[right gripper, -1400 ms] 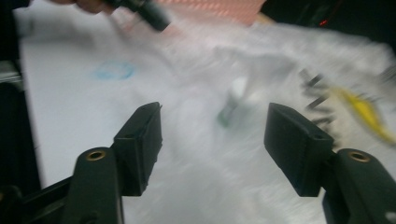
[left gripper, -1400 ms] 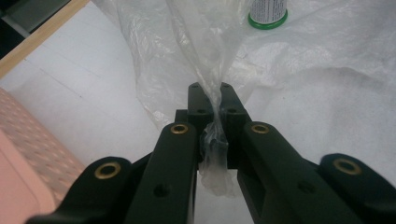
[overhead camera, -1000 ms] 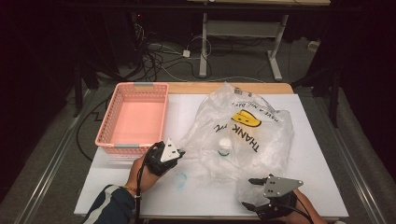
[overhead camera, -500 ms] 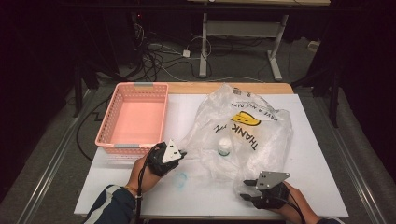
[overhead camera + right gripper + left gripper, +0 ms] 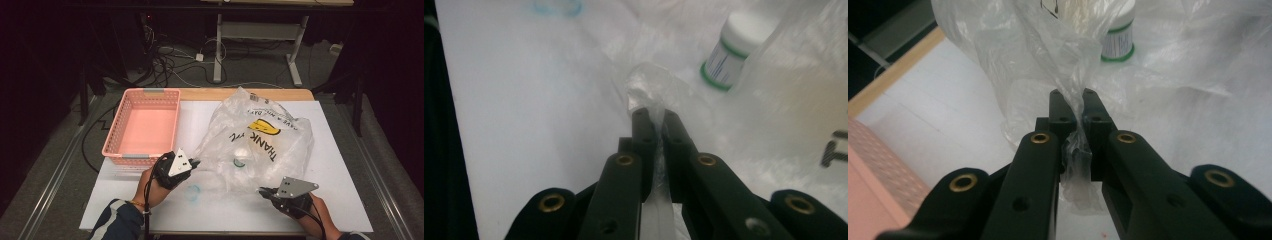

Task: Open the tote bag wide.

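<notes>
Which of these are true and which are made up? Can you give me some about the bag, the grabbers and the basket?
1. The left gripper is shut on the plastic bag. True.
2. The right gripper hangs open above the table. False: it is shut on the bag's film too.
3. The pink basket holds the white bottle. False: the basket looks empty, and the white bottle with green bands lies inside the bag.
4. The bag has a yellow smiley face. True.

Both grippers (image 5: 196, 162) (image 5: 263, 191) black w/ 2 brass-riveted jaws, grey 3-cornered plates, black cables; navy sleeve (image 5: 117, 222).
</notes>
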Action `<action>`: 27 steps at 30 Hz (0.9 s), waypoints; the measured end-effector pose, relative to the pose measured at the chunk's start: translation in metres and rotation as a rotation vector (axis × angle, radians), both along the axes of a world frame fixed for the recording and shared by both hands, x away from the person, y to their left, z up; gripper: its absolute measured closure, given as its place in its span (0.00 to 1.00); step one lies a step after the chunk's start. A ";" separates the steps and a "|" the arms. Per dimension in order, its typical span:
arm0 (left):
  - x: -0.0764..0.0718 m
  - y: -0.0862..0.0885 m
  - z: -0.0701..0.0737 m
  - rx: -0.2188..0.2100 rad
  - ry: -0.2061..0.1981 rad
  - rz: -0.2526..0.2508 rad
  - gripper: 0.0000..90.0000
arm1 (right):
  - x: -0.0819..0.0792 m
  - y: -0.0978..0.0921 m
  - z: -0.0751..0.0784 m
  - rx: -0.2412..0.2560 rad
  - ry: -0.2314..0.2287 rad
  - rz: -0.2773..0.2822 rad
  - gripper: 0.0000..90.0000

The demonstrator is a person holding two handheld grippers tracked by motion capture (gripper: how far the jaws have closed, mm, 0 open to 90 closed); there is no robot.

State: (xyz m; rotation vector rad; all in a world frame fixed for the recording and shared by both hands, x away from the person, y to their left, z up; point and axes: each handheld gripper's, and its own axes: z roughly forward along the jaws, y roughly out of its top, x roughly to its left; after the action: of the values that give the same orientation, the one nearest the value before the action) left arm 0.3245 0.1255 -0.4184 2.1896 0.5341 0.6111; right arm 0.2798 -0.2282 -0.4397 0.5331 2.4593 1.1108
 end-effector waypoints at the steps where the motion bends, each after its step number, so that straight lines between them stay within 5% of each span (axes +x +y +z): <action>1: -0.001 0.001 0.002 -0.007 -0.006 0.001 0.94 | -0.001 0.000 0.004 0.014 -0.016 -0.005 0.99; 6: -0.003 0.002 0.006 -0.028 -0.039 0.015 0.94 | -0.004 -0.005 0.020 0.078 -0.114 -0.042 0.99; 14: -0.003 -0.002 0.008 -0.053 -0.066 0.035 0.95 | -0.004 -0.008 0.029 0.100 -0.223 -0.069 1.00; 27: -0.013 0.010 0.024 -0.094 -0.116 0.069 0.95 | 0.003 0.000 0.044 0.131 -0.268 -0.065 1.00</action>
State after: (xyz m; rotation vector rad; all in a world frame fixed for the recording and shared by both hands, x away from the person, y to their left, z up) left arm 0.3115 0.1360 -0.3947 2.0413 0.5670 0.7299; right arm 0.2823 -0.2285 -0.3960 0.4654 2.1369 1.2365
